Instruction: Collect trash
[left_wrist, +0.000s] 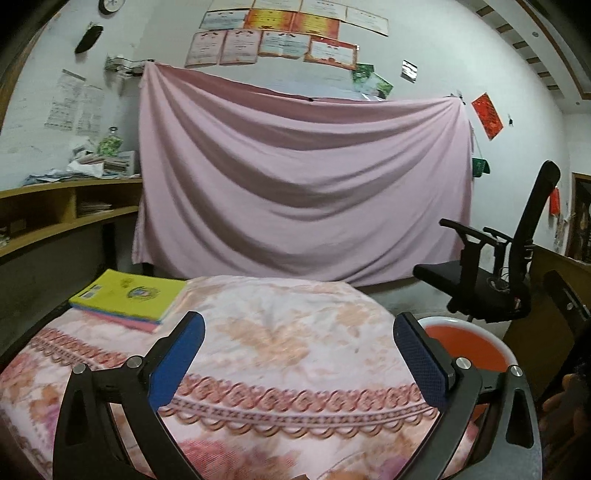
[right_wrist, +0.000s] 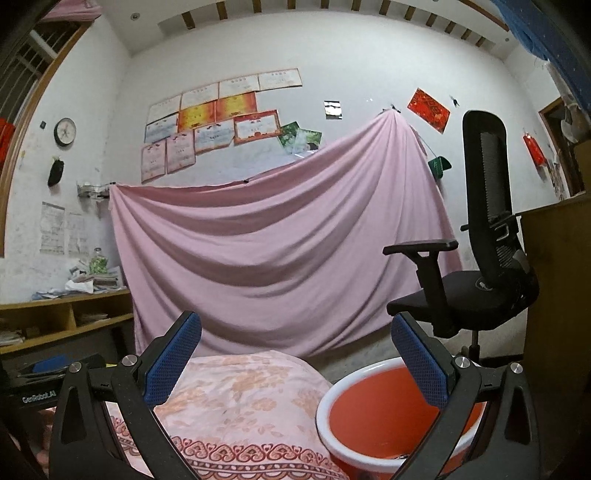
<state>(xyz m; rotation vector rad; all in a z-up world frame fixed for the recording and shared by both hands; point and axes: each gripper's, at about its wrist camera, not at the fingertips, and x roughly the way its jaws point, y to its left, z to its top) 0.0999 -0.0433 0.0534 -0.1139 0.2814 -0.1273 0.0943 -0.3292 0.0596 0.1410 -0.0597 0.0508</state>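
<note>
An orange bin with a white rim (right_wrist: 373, 417) stands at the right edge of the cloth-covered table (right_wrist: 236, 402); something small glints at its bottom, too hidden to name. It also shows in the left wrist view (left_wrist: 469, 343) behind the right finger. My left gripper (left_wrist: 295, 354) is open and empty above the floral tablecloth (left_wrist: 280, 354). My right gripper (right_wrist: 295, 358) is open and empty, held above the table edge and the bin. No loose trash shows on the cloth.
A stack of yellow and pink books (left_wrist: 129, 299) lies at the table's far left corner. A black office chair (right_wrist: 480, 280) stands right of the bin. A pink sheet (left_wrist: 303, 184) hangs on the back wall. Wooden shelves (left_wrist: 55, 210) with papers stand at left.
</note>
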